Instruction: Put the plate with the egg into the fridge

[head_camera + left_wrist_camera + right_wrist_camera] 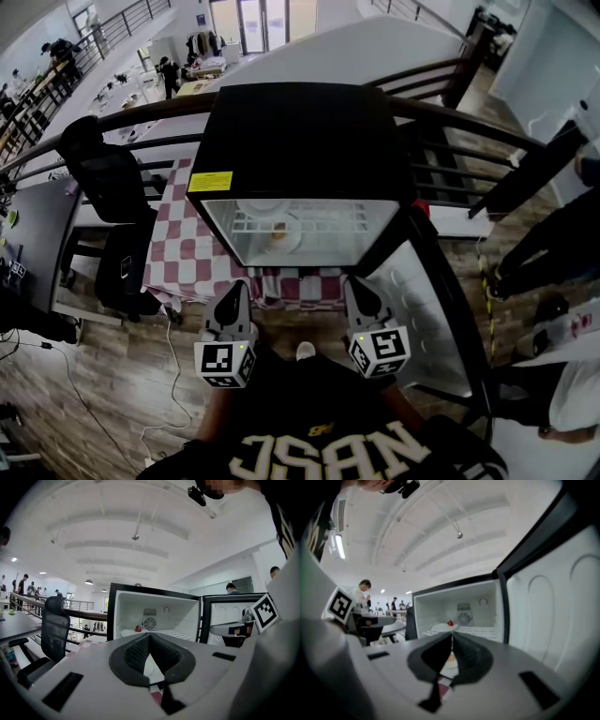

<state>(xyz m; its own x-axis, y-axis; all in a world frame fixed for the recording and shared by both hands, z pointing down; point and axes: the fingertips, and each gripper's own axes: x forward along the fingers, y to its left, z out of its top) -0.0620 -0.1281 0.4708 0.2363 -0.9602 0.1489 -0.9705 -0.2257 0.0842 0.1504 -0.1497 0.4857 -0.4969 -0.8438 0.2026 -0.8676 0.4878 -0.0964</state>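
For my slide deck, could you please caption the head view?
Left gripper and right gripper, both shut and empty, hover before the open fridge, plate on its wire shelf.

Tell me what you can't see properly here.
- Left gripper view: the small red thing on the white round plate in the open black mini fridge is too small to identify.
- Head view: the red-and-white checked cloth is mostly hidden by the fridge.
- Right gripper view: the white fridge door is cut off by the edge.

fridge (300, 131): black, white inside | tablecloth (183, 239): red-white checks | plate (292, 246): white | chair (112, 178): black
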